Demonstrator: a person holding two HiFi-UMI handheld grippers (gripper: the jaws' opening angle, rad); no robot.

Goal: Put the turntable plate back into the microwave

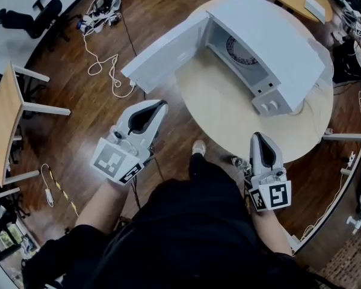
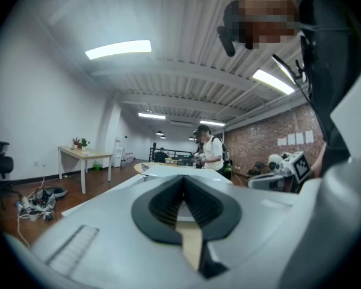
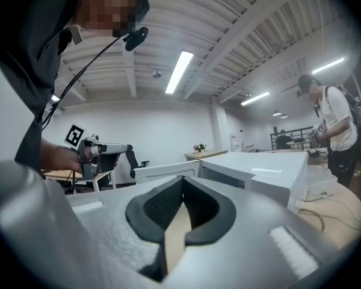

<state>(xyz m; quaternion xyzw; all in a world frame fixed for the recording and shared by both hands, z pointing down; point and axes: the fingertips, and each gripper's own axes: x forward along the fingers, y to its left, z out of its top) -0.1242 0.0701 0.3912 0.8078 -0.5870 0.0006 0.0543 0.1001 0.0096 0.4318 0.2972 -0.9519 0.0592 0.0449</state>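
Observation:
A white microwave (image 1: pixel 271 41) stands on the round table (image 1: pixel 228 110) with its door (image 1: pixel 165 50) swung open to the left. The glass turntable plate (image 1: pixel 240 52) lies inside the cavity. Both grippers hang over the floor at the table's near edge, well short of the microwave and holding nothing. My left gripper (image 1: pixel 161 105) is shut, its tips pointing toward the open door. My right gripper (image 1: pixel 257 136) is also shut, at the table's rim below the control panel. In the left gripper view the jaw tips (image 2: pixel 183 178) meet; in the right gripper view the tips (image 3: pixel 183 178) meet too, with the microwave (image 3: pixel 271 170) beyond them.
A white cable (image 1: pixel 105 68) trails over the wooden floor left of the table. A wooden desk (image 1: pixel 3 119) stands at the far left, an office chair (image 1: pixel 30 17) behind it. A person (image 2: pixel 210 152) stands far off in the room. The microwave's cord (image 1: pixel 316 110) lies on the table at right.

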